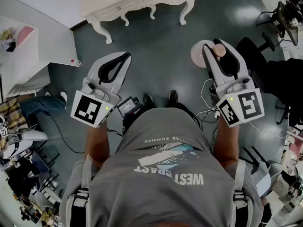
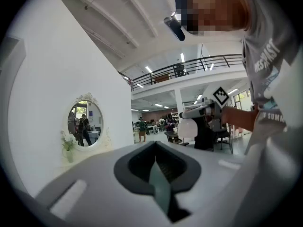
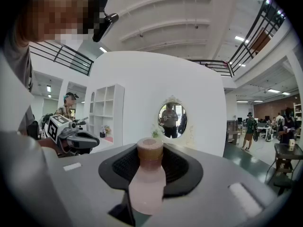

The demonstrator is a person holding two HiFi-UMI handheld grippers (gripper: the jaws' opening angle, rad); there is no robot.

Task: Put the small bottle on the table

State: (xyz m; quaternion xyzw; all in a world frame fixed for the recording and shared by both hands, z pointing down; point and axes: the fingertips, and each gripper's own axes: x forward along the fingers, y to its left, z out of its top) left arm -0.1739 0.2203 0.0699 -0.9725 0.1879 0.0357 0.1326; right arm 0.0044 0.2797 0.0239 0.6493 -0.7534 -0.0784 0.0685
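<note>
In the right gripper view, the small bottle (image 3: 147, 178), pale pink with a tan cap, stands upright between the dark pads of my right gripper (image 3: 150, 148), which is shut on it. From the head view the bottle (image 1: 218, 51) is held out over the dark floor, short of the white ornate table (image 1: 142, 1) ahead. My left gripper (image 1: 126, 56) hangs level beside it at the left, its jaws shut with nothing in them. The left gripper view shows the same shut, empty tips (image 2: 155, 149) and the right gripper (image 2: 208, 109) off to the right.
A white shelf unit (image 1: 28, 56) stands at the left of the floor and dark chairs (image 1: 279, 18) at the right. Cables trail by my feet. An oval mirror (image 3: 171, 119) hangs on the white wall, and people stand in the hall behind.
</note>
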